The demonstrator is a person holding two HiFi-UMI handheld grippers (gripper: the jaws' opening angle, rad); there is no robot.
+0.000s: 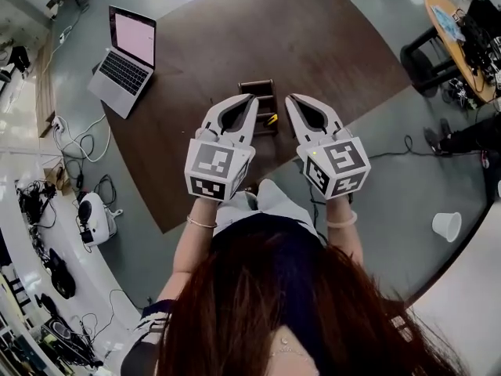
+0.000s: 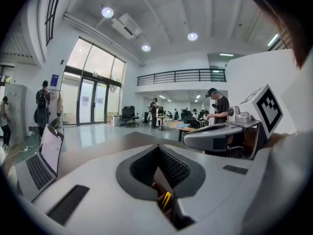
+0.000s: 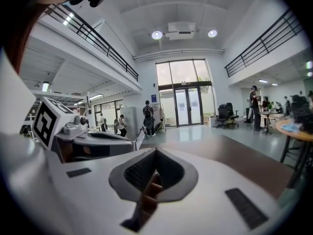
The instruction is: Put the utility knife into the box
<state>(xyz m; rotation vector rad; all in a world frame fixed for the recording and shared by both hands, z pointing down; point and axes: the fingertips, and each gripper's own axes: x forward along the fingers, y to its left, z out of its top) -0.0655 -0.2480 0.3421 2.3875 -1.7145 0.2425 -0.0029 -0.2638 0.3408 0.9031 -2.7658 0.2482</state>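
Observation:
A dark wooden box (image 1: 257,87) with several compartments stands on the brown carpet (image 1: 235,30) far below. A yellow utility knife (image 1: 272,119) lies at the box's near right side. I hold both grippers side by side high above them. In the head view the left gripper (image 1: 251,101) covers the box's left part, and the right gripper (image 1: 290,100) hangs just right of the knife. Both are shut with nothing between the jaws. In the left gripper view the knife (image 2: 167,199) shows through the slit under the jaw tips (image 2: 157,147). In the right gripper view the box (image 3: 148,194) shows likewise.
An open laptop (image 1: 125,56) sits on the floor at the carpet's left edge, with cables (image 1: 78,138) and a white device (image 1: 92,218) nearer me. A white paper cup (image 1: 447,225) lies at the right. A round table (image 1: 462,34) stands far right.

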